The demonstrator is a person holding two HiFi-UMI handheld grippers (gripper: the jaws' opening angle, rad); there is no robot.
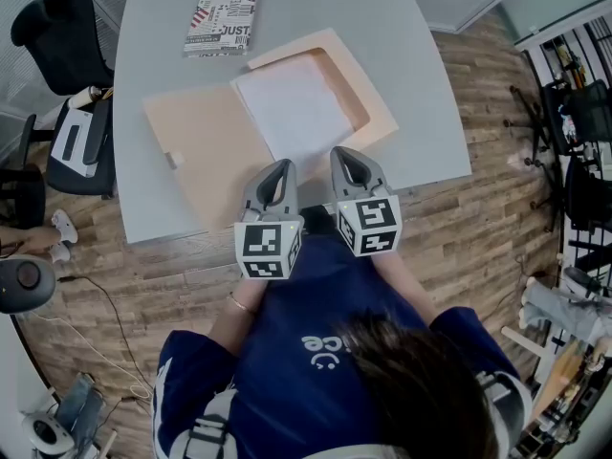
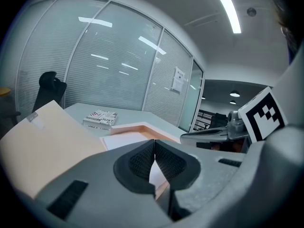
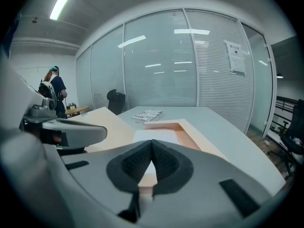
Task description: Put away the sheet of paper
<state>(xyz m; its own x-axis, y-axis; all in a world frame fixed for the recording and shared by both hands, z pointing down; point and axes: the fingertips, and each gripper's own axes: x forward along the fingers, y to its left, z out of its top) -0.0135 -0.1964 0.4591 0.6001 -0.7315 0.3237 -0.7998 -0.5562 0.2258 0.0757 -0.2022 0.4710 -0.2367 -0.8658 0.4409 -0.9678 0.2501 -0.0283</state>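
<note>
An open cream folder [image 1: 206,151] lies on the grey table [image 1: 402,27], its left flap flat. A white sheet of paper [image 1: 292,113] rests in its right half, inside a raised cream border. My left gripper [image 1: 279,168] and right gripper [image 1: 346,157] hover side by side at the table's near edge, just short of the folder, both shut with nothing between the pads. In the left gripper view the jaws [image 2: 154,148] meet in front of the paper [image 2: 126,140]. The right gripper view shows its jaws [image 3: 152,148] touching, with the paper [image 3: 156,135] beyond.
A printed book [image 1: 222,19] lies at the table's far side, behind the folder. Black office chairs [image 1: 57,36] stand to the left and dark racks [image 1: 574,132] to the right. A person [image 3: 56,95] stands far off by the glass wall.
</note>
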